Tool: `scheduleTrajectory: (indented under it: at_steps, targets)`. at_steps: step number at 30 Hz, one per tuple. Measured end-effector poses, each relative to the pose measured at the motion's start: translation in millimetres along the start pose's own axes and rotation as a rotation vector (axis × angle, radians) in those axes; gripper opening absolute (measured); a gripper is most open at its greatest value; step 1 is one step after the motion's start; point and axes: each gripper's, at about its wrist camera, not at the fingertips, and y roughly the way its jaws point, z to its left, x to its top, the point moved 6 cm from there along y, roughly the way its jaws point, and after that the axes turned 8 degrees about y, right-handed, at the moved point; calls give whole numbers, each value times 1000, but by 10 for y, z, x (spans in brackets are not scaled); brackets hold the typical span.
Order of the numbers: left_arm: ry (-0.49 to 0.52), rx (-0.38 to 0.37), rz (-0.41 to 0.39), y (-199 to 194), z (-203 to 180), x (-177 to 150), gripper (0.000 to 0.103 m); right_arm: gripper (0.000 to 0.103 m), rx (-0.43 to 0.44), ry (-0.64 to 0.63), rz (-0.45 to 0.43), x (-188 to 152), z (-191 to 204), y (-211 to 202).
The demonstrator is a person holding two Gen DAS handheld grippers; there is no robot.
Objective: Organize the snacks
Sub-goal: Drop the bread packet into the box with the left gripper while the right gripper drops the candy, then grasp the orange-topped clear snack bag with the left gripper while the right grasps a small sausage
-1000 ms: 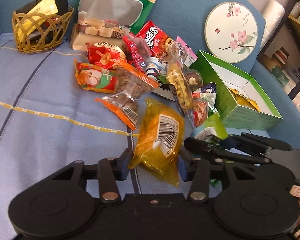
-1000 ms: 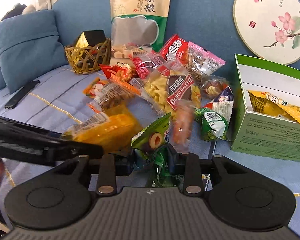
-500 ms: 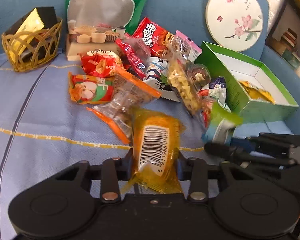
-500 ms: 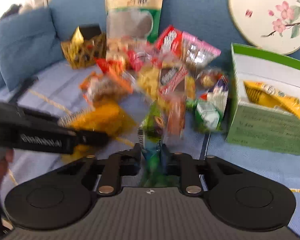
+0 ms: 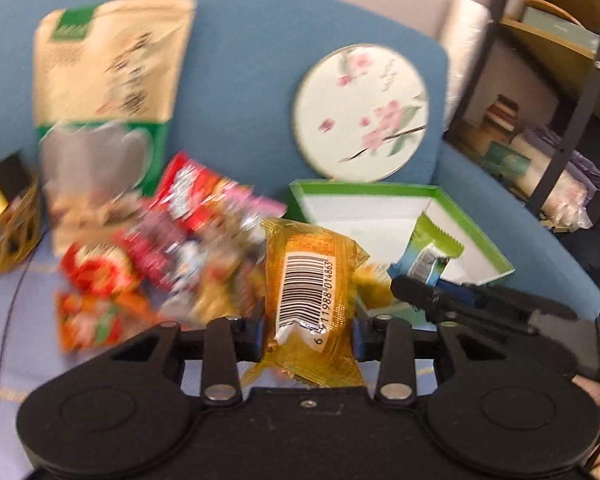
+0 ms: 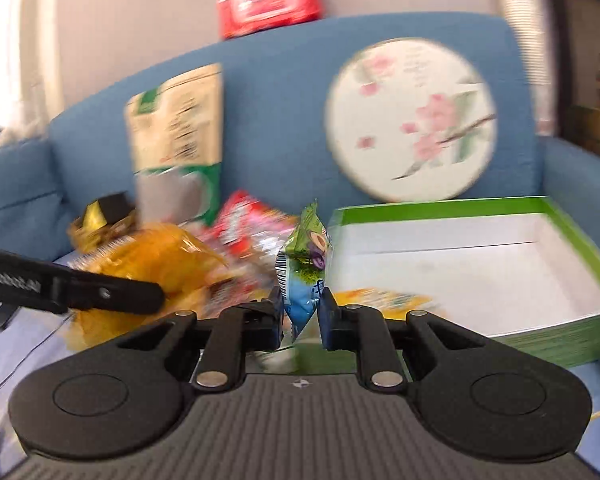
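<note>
My left gripper (image 5: 307,334) is shut on a yellow snack packet (image 5: 310,280) with a barcode, lifted above the blue sofa seat. My right gripper (image 6: 300,316) is shut on a small green and blue snack packet (image 6: 306,268), also lifted. In the left wrist view the right gripper (image 5: 410,286) reaches in from the right with that green packet (image 5: 430,256) in front of the green box (image 5: 476,236). The box (image 6: 460,264) is open, white inside, with a yellow packet (image 6: 384,298) at its near edge. A blurred pile of snacks (image 5: 172,240) lies left of the box.
A large tan and green bag (image 5: 108,80) and a round floral fan (image 5: 362,112) lean on the sofa back. A woven basket (image 5: 4,232) sits at far left. A red pack (image 6: 270,0) rests on the sofa top. Shelves (image 5: 560,80) stand at right.
Both grippers closed on their packets and rose off the seat, swinging toward the green box. The views tilted up, so the sofa back and wall now show.
</note>
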Motion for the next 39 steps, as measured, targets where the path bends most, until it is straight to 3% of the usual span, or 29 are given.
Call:
scheduleTrajectory:
  at_steps: [8, 13, 15, 16, 18, 20, 22, 25, 30, 34, 39]
  targets:
    - [92, -48, -7, 654, -551, 357, 56, 31, -202, 54, -40, 59, -630, 170]
    - [66, -51, 26, 1072, -605, 342, 57, 32, -238, 98, -42, 21, -852, 259]
    - [66, -58, 23, 1193, -590, 337, 64, 43, -266, 82, -39, -17, -874, 303]
    - [77, -64, 16, 1223, -579, 339, 98, 50, -283, 63, -35, -31, -867, 326]
    - [84, -24, 17, 1223, -530, 356, 103, 94, -333, 20, -27, -43, -850, 328]
    - [75, 4, -42, 1065, -442, 379, 103, 97, -357, -24, -50, -5, -806, 256]
    - [56, -25, -61, 858, -340, 374, 103, 98, -340, -48, -78, 49, -703, 138]
    - [10, 17, -78, 527, -120, 281, 103, 103, -263, -44, -91, 32, -514, -48]
    - [-48, 106, -65, 88, 272, -86, 103, 103, -75, -33, -6, -61, -132, -35]
    - [-98, 145, 7, -43, 543, -461, 103, 103, -13, -98, 67, -201, 132, 52]
    - [-109, 203, 30, -168, 762, -749, 103, 103, 86, -144, 170, -408, 409, 108]
